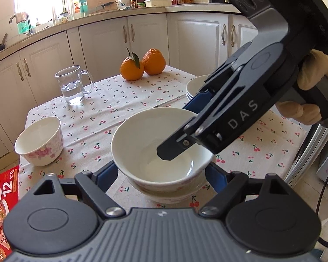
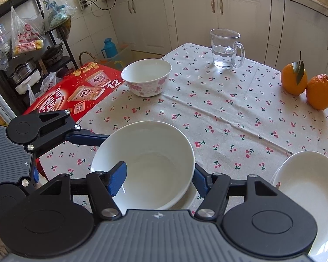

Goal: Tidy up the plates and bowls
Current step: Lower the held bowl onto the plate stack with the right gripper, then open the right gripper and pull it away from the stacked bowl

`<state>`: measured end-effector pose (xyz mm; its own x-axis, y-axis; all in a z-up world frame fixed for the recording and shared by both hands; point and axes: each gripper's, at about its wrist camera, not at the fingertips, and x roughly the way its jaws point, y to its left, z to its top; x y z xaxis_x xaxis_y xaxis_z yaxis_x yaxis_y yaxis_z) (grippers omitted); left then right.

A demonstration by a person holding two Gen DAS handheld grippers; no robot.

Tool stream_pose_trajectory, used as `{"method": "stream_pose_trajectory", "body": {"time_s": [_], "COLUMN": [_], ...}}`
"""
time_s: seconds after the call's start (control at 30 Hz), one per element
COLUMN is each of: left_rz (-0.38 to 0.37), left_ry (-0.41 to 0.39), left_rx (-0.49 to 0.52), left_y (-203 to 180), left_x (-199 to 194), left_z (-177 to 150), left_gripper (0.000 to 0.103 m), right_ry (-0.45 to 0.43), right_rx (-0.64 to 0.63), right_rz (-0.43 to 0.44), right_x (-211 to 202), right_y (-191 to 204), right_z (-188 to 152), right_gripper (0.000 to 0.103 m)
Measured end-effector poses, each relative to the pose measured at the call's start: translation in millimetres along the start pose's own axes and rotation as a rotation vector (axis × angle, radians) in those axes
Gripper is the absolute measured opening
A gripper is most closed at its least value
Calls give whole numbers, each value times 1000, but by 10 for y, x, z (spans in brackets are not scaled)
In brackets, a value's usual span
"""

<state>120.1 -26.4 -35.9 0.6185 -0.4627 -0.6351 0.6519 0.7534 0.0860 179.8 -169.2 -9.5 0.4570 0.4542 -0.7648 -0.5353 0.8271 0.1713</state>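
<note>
A white bowl (image 1: 155, 135) (image 2: 146, 163) sits nested on another floral bowl (image 1: 172, 196) near the table's front edge. My left gripper (image 1: 161, 174) is open, its blue pads flanking the lower bowl's sides without clear contact. My right gripper (image 2: 159, 176) (image 1: 175, 131) straddles the top bowl's rim, one finger (image 1: 170, 150) inside the bowl, one outside; the jaws look partly apart. A third floral bowl (image 1: 39, 144) (image 2: 146, 76) stands apart at the table's left. A stack of white plates (image 1: 196, 87) (image 2: 308, 187) lies to the right.
A glass mug with water (image 1: 73, 85) (image 2: 225, 48) and two oranges (image 1: 142, 64) (image 2: 306, 85) stand at the far side of the cherry-print tablecloth (image 1: 120, 100). A red box (image 2: 76, 91) sits beside the table's left edge. Kitchen cabinets lie behind.
</note>
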Motion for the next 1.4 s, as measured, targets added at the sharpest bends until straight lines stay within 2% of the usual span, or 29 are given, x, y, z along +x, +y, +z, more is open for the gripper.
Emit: {"method": "stream_pose_trajectory", "body": {"time_s": [0.37, 0.5, 0.6, 0.63, 0.67, 0.83, 1.1, 1.4], "left_rz": [-14, -25, -20, -27, -33, -38, -22, -20], "left_ry": [12, 13, 7, 9, 11, 25, 15, -50], "left_rx": [-6, -22, -11, -13, -18, -19, -8, -32], "left_y": [-1, 32, 29, 36, 41, 44, 64, 185], "left_x": [32, 50, 41, 37, 32, -6, -158, -436], "left_z": [-15, -23, -33, -39, -44, -91, -158, -168], "left_gripper": [87, 93, 97, 97, 97, 99, 99, 100], "right_ry": [6, 0, -8, -18, -26, -59, -132, -108], "right_rx": [4, -4, -22, -27, -31, -46, -68, -76], "right_rz": [-4, 1, -4, -8, -7, -8, 86, 47], "right_x": [47, 53, 52, 39, 25, -81, -253, -201], "right_y": [-19, -9, 24, 35, 45, 73, 197, 217], "right_z": [-58, -68, -85, -91, -95, -116, -251, -318], "right_gripper": [70, 74, 85, 94, 98, 100, 103, 103]}}
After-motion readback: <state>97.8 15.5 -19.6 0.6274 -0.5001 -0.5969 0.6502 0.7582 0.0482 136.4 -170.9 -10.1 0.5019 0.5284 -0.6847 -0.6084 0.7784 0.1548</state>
